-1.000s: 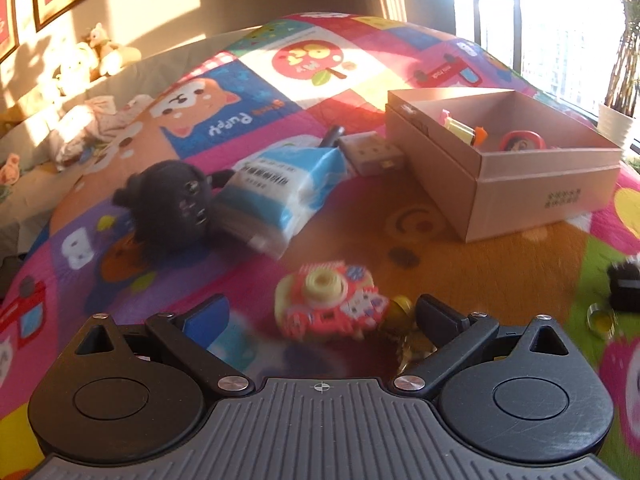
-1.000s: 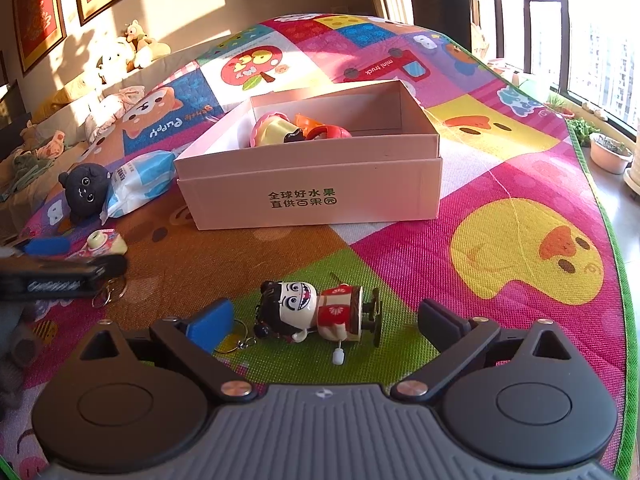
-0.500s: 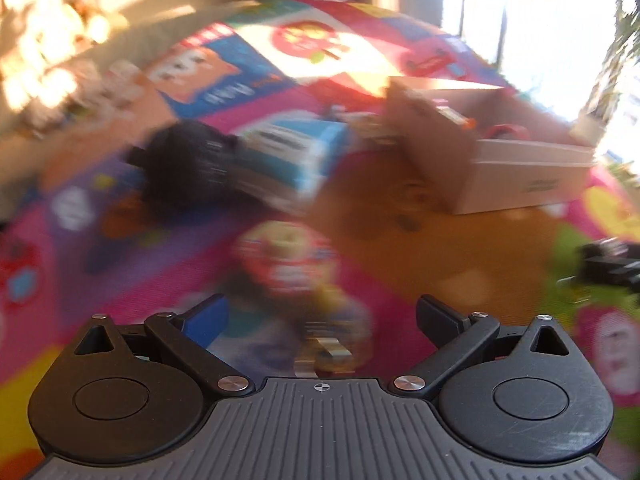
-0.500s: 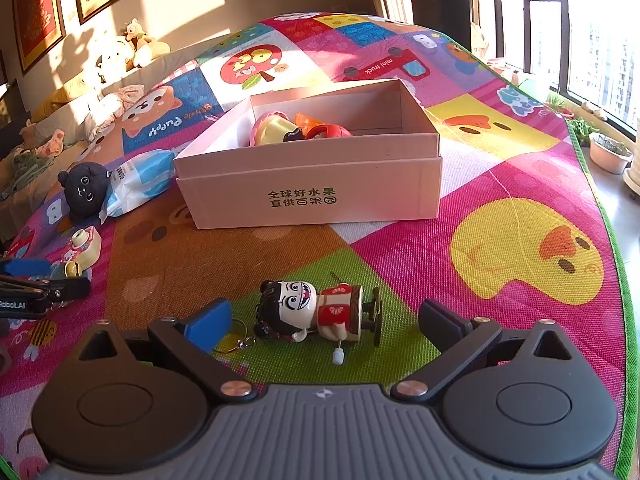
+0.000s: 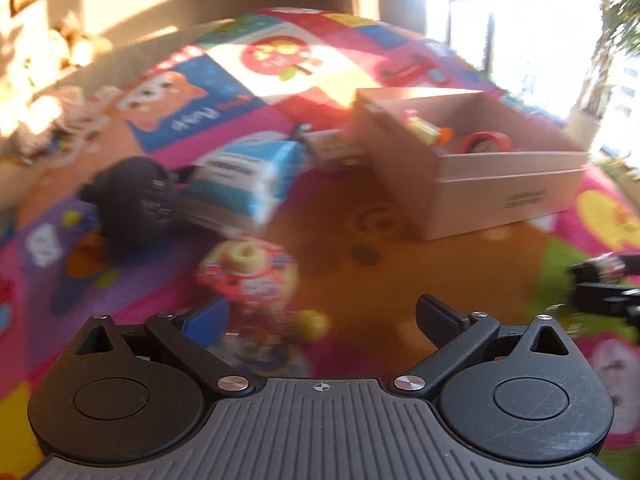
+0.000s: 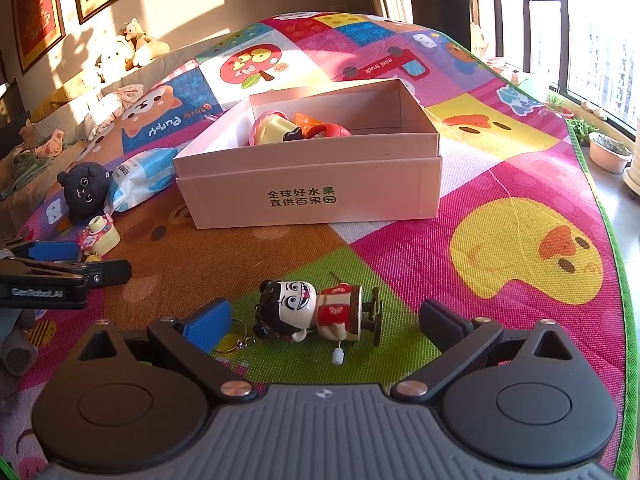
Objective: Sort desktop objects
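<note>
A pink toy camera [image 5: 250, 274] with a yellow lens lies on the play mat just ahead of my open left gripper [image 5: 320, 320]; the same toy camera [image 6: 99, 234] shows at the left of the right wrist view, beside the left gripper [image 6: 76, 264]. A wind-up doll [image 6: 316, 314] with a white face and red body lies on its side between the fingers of my open right gripper [image 6: 324, 322], untouched. The pink cardboard box [image 6: 312, 196] holds several toys; the box [image 5: 500, 196] also stands at the right of the blurred left wrist view.
A black plush cat [image 6: 84, 190] and a blue tissue pack [image 6: 142, 176] lie left of the box. A small carton [image 5: 332, 148] sits behind the pack. Plush toys [image 6: 128, 46] rest on a sofa at the back. Plant pots [image 6: 610, 156] stand off the mat's right edge.
The left gripper has swung about, blurring its view; the toy camera now sits left of centre before it. The right gripper and the doll have not moved.
</note>
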Available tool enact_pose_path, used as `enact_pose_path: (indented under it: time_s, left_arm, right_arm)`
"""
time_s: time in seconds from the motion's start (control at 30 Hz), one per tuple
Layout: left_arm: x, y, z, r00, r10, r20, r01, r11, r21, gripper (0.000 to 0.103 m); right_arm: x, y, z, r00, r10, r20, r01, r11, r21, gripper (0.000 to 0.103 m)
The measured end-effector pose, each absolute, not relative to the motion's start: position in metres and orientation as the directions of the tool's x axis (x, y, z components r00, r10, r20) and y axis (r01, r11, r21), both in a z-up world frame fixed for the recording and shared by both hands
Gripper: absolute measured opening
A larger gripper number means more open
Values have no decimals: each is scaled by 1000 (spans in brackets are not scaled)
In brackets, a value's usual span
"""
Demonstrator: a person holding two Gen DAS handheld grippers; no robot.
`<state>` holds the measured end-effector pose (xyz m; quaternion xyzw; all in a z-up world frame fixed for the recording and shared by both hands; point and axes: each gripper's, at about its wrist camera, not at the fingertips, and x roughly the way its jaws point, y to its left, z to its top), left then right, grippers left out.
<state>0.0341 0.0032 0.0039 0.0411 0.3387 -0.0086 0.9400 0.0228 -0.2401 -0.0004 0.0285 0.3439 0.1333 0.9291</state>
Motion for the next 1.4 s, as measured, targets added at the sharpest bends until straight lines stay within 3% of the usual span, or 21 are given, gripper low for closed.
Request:
enact_pose_path:
  time_s: [0.27, 0.43, 0.57, 0.67, 0.77, 0.87, 0.97, 1.03, 1.17, 1.4]
  left_arm:
    - [27, 31, 2, 768, 130, -627, 10, 977, 214, 103]
    - [31, 38, 6, 768, 133, -627, -10, 981, 195, 103]
    - [36, 39, 11, 776, -19, -630, 69, 996, 56, 102]
    - [48, 38, 8, 763, -37, -646, 66, 998, 20, 102]
    - [54, 39, 8, 726, -170, -666, 104, 985, -137, 102]
    - [52, 34, 9, 712, -287, -641, 166, 956, -244, 102]
    - [45, 27, 13, 713, -349, -609, 224, 935, -274, 102]
    - [42, 25, 16, 745, -274, -609, 187, 961, -204, 102]
    - [52, 20, 13, 787, 17, -617, 34, 997, 72, 102]
    - [74, 34, 6, 753, -14, -658, 30, 999, 14, 102]
  right_arm:
    - [23, -240, 0, 728, 267, -631, -228, 963, 145, 101]
    - [23, -240, 0, 728, 267, -632, -227, 963, 145, 101]
    - [23, -240, 0, 727, 266, -633, -228, 963, 144, 101]
    - [23, -240, 0, 727, 265, -633, -227, 963, 143, 101]
    - [23, -240, 0, 727, 264, -634, -226, 964, 143, 101]
    - [23, -240, 1, 727, 264, -634, -226, 964, 143, 102]
    - [23, -241, 1, 727, 265, -634, -225, 964, 144, 102]
    - [23, -240, 1, 727, 265, -634, -226, 964, 143, 102]
    - [23, -241, 1, 727, 265, -634, -226, 964, 144, 102]
    - [23, -240, 1, 726, 265, -635, -226, 964, 143, 102]
